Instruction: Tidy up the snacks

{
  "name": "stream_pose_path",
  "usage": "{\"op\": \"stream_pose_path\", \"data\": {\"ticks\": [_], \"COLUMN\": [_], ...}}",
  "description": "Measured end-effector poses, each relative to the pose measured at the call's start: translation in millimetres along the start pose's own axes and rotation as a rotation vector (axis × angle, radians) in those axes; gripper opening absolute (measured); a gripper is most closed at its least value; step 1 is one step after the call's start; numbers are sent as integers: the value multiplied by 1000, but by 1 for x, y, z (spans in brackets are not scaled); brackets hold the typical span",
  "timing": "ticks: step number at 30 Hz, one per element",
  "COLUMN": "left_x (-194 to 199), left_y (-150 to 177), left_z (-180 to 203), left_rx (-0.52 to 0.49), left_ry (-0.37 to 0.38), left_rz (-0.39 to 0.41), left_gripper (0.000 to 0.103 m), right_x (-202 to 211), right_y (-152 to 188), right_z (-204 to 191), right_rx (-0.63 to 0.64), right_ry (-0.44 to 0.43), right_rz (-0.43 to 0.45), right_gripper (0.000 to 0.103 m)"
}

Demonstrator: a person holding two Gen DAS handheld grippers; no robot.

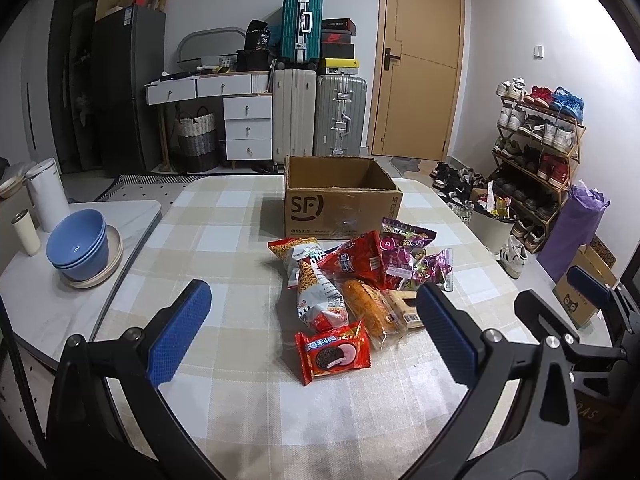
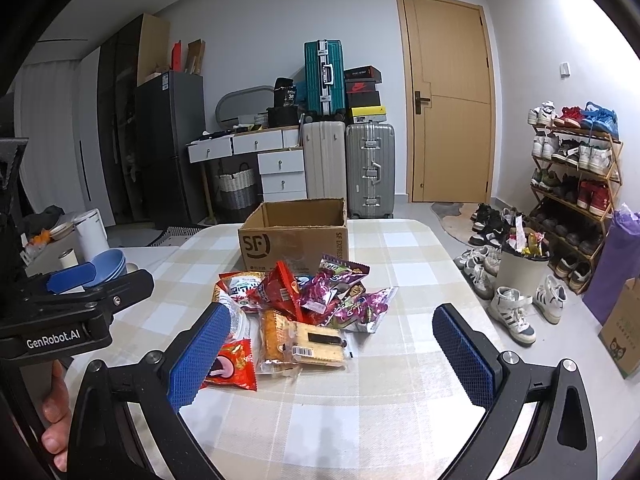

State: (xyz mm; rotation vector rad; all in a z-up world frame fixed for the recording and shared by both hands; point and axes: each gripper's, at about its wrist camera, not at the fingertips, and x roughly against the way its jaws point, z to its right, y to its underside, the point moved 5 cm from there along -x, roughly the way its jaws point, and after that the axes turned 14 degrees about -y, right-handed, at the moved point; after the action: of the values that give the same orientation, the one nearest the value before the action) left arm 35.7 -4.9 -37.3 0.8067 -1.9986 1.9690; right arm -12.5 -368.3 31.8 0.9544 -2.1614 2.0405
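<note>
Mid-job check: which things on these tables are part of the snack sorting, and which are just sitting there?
Part of the job:
snack pile
red cookie pack
cardboard box, open and seemingly empty
left gripper and right gripper, both open

Just lying about:
blue bowls
white canister
small cup

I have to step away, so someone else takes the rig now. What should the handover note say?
Left gripper: jaws open, holding nothing, hovering over the snack pile.
Right gripper: jaws open, holding nothing, also above the pile.
Cardboard box: open, behind the pile on the checked tablecloth; no snacks visible inside from here.
Done: nothing visibly packed.
Left: all snacks; the red cookie pack lies nearest.
</note>
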Motion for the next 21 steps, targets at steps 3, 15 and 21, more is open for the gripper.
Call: {"op": "stream_pose_path", "data": {"ticks": [3,15,21], "left_x": [-1,-8,-11], "left_y": [0,2,3], "left_z": [0,-4,-6], "left_rx": [1,19,19], "left_ry": [5,24,23], "left_rz": [-1,-27,-29], "left_gripper": [102,102,102], "right_x": [0,-2,-4], "right_y": [0,3,3], "right_z": [0,0,0], "right_rx": [0,-5,-8], "right_ry": [-7,-19,-20], "right_rz": [-2,-15,-17], "right_gripper": [103,103,103]}}
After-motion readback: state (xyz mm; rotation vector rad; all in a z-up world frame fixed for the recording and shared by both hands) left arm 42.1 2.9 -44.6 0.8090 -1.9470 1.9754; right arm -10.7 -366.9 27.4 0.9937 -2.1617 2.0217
